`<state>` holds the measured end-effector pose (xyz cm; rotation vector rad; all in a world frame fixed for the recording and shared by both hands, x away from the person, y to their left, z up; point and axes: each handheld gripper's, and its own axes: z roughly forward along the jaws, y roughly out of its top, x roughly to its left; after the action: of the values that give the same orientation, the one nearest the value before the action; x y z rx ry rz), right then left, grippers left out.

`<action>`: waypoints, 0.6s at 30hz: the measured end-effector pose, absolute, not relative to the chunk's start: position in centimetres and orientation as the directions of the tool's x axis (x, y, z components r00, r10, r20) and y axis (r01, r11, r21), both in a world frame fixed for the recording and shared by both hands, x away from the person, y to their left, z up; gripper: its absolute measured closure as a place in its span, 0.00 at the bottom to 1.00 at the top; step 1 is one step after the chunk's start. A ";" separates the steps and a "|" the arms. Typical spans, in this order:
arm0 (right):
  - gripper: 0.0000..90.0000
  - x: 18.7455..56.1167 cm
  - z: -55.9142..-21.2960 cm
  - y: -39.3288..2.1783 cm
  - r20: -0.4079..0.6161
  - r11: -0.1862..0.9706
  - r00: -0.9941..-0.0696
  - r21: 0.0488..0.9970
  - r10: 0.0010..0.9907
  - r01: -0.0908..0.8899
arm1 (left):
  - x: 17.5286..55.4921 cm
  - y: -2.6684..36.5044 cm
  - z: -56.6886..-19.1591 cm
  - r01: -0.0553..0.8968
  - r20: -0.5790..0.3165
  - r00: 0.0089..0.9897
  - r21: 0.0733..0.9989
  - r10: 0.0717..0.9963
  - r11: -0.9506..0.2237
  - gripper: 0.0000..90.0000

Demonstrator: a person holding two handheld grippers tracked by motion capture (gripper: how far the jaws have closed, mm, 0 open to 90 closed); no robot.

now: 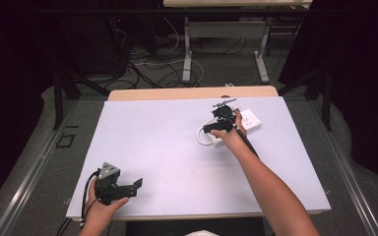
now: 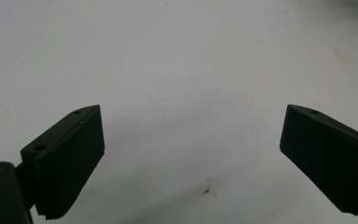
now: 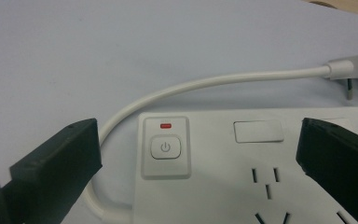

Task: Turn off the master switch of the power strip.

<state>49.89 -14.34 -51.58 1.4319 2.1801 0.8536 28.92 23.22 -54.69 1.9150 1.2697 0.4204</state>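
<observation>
A white power strip (image 1: pixel 243 123) lies on the white table sheet at the right of centre. In the right gripper view the power strip (image 3: pixel 242 186) shows a power button (image 3: pixel 166 148) with a small red mark above it, and several socket holes. Its white cord (image 3: pixel 205 86) loops round to a plug (image 3: pixel 354 74) lying on the sheet at the upper right. My right gripper (image 1: pixel 216 129) (image 3: pixel 198 149) hovers over the button end, jaws wide open, nothing between them. My left gripper (image 1: pixel 128 188) (image 2: pixel 191 158) rests near the front left edge, open over bare sheet.
The white sheet (image 1: pixel 177 147) covers most of the table; a wooden edge (image 1: pixel 192 93) shows at the back. Beyond stand a second table's legs (image 1: pixel 187 54) and cables on the floor. A small dark mark (image 2: pixel 208 190) sits on the sheet below the left jaws.
</observation>
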 end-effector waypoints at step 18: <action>0.00 49.5 -51.2 -14.2 -0.027 0.339 -0.438 0.678 0.899 0.652 | 29.0 23.3 -54.7 0.626 -0.139 0.448 0.754 0.883 -0.199 0.07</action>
<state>49.49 -14.18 -51.16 1.3653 2.2104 0.8426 28.98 23.26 -54.65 1.9236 1.2680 0.4189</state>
